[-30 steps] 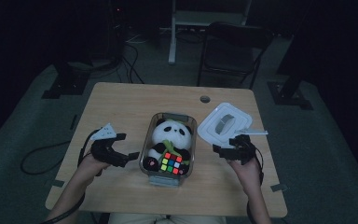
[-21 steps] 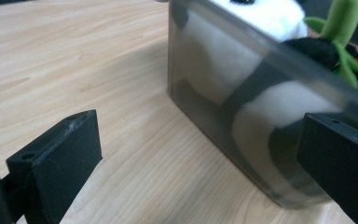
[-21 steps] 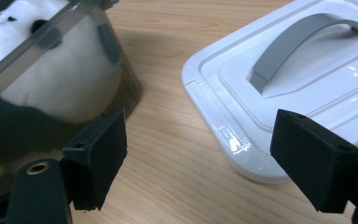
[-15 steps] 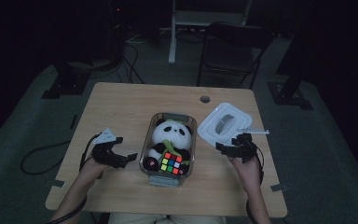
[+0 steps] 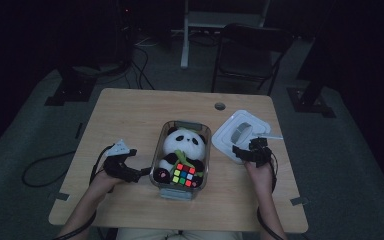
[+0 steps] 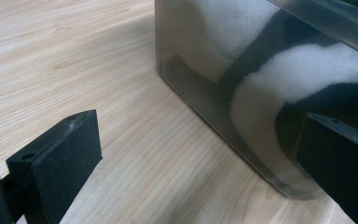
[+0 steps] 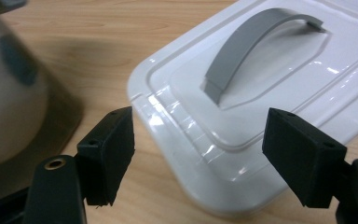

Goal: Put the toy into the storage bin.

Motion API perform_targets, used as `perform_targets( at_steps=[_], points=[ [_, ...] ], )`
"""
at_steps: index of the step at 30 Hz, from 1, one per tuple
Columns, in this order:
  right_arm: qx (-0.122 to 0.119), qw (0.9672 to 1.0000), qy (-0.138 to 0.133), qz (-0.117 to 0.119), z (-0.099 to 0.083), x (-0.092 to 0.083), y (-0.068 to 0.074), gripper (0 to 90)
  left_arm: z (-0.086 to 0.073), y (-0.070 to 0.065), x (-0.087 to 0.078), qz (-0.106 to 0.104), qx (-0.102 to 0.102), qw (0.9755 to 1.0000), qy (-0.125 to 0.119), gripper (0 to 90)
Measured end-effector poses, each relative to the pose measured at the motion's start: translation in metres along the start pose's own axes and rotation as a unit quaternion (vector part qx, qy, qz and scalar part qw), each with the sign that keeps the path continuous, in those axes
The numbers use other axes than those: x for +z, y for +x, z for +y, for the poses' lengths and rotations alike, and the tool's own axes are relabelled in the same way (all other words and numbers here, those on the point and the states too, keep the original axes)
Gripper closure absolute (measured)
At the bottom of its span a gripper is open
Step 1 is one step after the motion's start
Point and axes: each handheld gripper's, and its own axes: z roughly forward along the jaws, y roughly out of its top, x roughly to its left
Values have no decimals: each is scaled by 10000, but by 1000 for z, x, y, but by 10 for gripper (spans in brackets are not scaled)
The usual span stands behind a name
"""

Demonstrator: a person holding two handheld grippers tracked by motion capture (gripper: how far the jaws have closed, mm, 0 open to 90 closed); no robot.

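R gripper (image 7: pixel 198 158) has dropped to the white lid (image 7: pixel 261 107) near worktop's right edge, jaws just closing, still empty. L gripper (image 6: pixel 200 154) open, empty, beside bin (image 6: pixel 223 93). Lid grab looks next.

Black left gripper (image 5: pixel 141 174) and right gripper (image 5: pixel 237 151) (blocky matte jaws) trail dark cables.

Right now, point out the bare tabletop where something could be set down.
The far left stretch of the table, between the clear bin and the left edge, is bare. So is the near strip beneath the bin. It is crowded at the right, where the white lid and right tool sit.
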Motion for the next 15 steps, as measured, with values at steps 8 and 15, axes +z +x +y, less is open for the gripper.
perform_targets(
  at_steps=[8,15],
  points=[
    [218,9991,-14,-371,1,18,-5,249,0,-3,3,-19,25,10000,-14,11],
    [394,9975,8,-584,4,32,-12,249,1,-6,4,-65,73,9999,-36,11]
  ],
)
